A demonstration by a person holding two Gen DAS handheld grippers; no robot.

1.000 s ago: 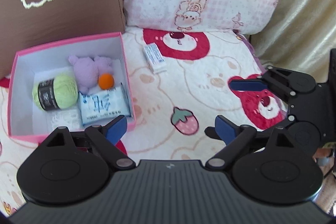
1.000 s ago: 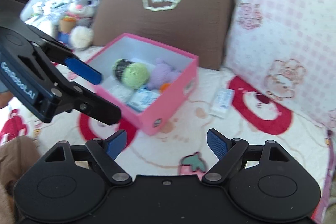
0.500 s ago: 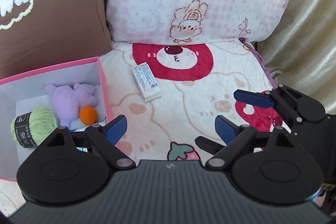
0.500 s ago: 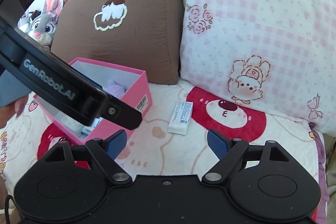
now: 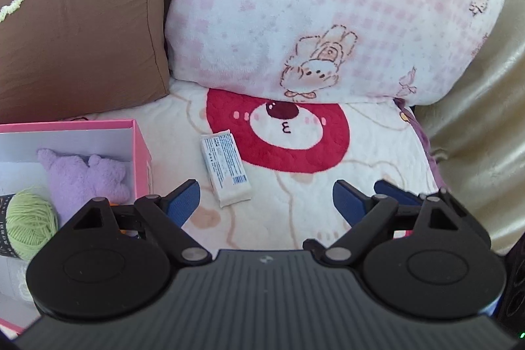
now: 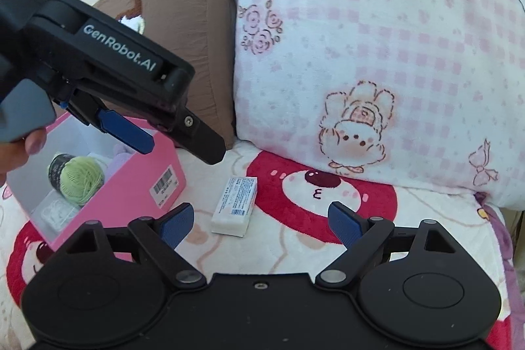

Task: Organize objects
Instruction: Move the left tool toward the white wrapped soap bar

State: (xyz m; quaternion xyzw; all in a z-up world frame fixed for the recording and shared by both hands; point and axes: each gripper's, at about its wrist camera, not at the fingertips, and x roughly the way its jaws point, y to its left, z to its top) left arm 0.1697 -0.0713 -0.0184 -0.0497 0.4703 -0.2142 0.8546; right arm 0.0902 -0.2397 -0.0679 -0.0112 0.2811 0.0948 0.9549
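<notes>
We saw the white packet (image 5: 225,169) lying flat on the bear-print blanket (image 5: 295,218), just right of the pink box (image 5: 141,153). Inside the box sat green yarn (image 5: 28,223) and a purple plush (image 5: 85,176). Our left gripper (image 5: 265,202) gaped empty, jaws just narrowed; our right gripper (image 6: 261,223), just widened, gaped empty too.

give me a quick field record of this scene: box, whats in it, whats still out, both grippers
box: pink box, open top, on bear-print blanket
contents: green yarn ball, purple plush
still out: white packet, flat on blanket, right of the box
left gripper: jaws open, empty, just narrowed slightly
right gripper: jaws open, empty, just widened, packet ahead
backdrop: brown pillow, pink checked pillow
</notes>
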